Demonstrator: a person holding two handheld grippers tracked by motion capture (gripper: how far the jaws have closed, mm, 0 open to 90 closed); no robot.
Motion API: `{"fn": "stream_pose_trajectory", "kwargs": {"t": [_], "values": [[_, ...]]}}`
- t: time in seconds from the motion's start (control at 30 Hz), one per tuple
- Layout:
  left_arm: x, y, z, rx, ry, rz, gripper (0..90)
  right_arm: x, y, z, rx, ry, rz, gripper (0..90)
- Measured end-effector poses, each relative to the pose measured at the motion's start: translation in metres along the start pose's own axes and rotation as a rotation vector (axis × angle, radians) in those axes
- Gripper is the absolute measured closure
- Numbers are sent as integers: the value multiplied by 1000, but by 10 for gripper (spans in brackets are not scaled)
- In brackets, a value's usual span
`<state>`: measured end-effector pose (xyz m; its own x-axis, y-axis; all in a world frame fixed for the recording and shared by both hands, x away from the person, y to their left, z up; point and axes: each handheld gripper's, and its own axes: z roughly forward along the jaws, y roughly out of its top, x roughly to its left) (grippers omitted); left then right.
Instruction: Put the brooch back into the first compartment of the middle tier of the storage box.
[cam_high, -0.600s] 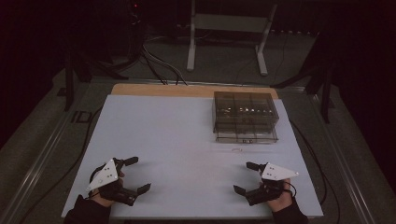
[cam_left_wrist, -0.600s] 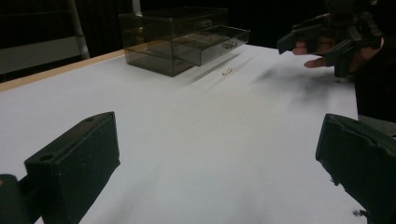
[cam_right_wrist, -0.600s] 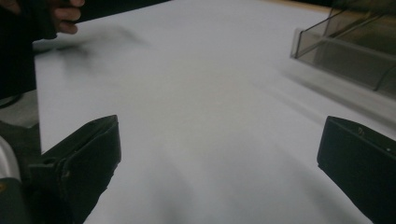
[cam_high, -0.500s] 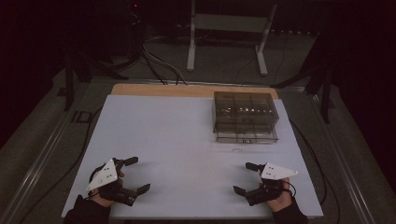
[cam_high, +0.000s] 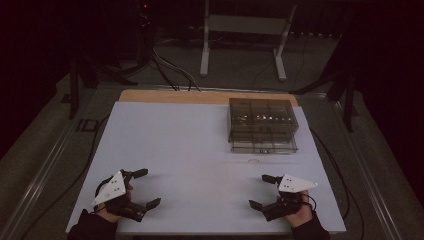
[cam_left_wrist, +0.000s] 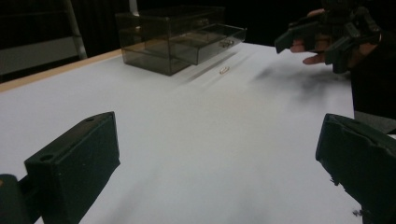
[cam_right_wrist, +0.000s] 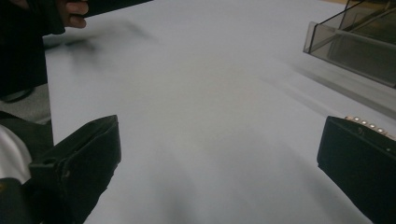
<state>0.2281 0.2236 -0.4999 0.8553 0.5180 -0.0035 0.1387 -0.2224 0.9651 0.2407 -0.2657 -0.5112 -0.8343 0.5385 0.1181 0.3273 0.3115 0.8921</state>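
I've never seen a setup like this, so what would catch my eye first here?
Probably the smoky see-through drawer box at the far right of the white table, its lower drawer pulled out. Then the two hand-held claws near the front edge, the left claw and right claw, both open and empty.

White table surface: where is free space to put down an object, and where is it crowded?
The white table is bare from its left edge across to the clear drawer box, and between the left gripper and right gripper. It is crowded at the far right, where the box's open drawer and a small bracelet lie.
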Motion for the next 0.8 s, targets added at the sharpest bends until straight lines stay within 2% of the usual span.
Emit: {"fn": "stream_pose_trajectory", "kwargs": {"t": [0.13, 0.2, 0.3, 0.5, 0.8], "values": [[0, 1, 0, -7, -1, -7, 3, 5, 3, 2, 9, 22, -1, 0], [1, 0, 0, -3, 1, -5, 3, 7, 6, 3, 20, 49, 9, 0], [2, 0, 1, -4, 0, -9, 3, 9, 11, 2, 4, 87, 40, 0], [2, 0, 1, -1, -1, -12, 3, 14, 22, -2, -10, 71, 37, 0], [3, 0, 0, 7, 7, -20, 3, 16, 38, -7, -52, 34, 7, 0]]}}
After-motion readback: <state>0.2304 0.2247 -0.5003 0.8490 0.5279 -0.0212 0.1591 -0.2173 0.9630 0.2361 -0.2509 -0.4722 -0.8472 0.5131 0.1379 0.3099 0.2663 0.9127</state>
